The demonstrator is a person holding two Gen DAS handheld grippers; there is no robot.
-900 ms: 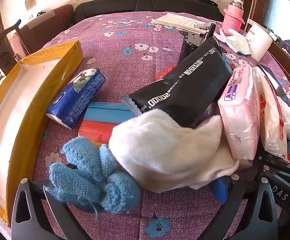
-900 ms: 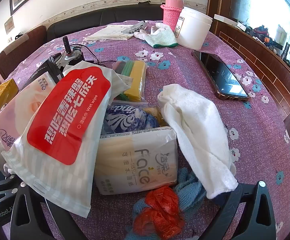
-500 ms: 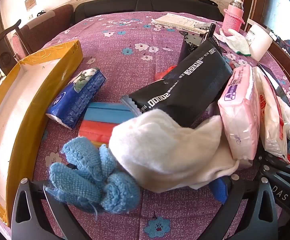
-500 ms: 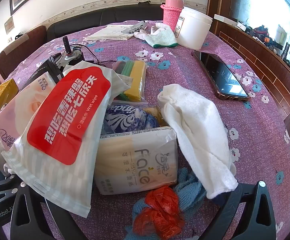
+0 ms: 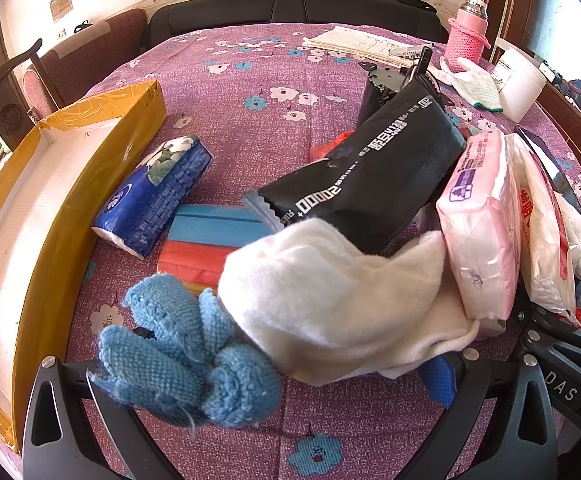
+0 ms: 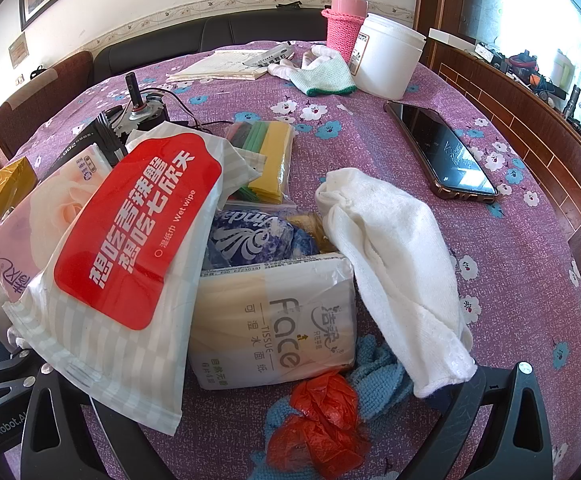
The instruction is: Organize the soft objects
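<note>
**Sorting barely begun: box is sitting empty, pile untouched**

I am taking the yellow taped cardboard box (image 5: pixel 90 168) as my landmark and working outward from the claws.

I am holding the left gripper (image 5: pixel 258 420) with its jaws spread wide and gripping nothing. The crumpled light-blue knitted cloth (image 5: pixel 178 352) is lying between its fingers, just to the right of the box's near end, with the soft white towel (image 5: pixel 330 300) draped beside it and partly over it. I am holding the right gripper (image 6: pixel 270 432) equally wide and equally empty, hovering over a crumpled red plastic bag (image 6: pixel 322 412) and a cream facial-tissue pack (image 6: pixel 278 320). A red-labelled wet-wipe pouch (image 6: pixel 122 248) is leaning across that pack, and a white sock-like cloth (image 6: pixel 390 264) is trailing toward the right finger.

Further out, a dark blue tissue pack (image 5: pixel 154 196) is resting just beside the box wall, with flat blue and red sponge strips (image 5: pixel 210 236) next to it. A black foil pouch (image 5: pixel 370 176) and a pink tissue pack (image 5: pixel 478 224) are stacking up well to the right of the box.

Farthest away, a pink flask, a white tub and a phone are standing apart from the pile.

As I judge it, nothing is lying inside the box so far, so the whole sort is remaining. The blue cloth is looking like the nearest candidate.
</note>
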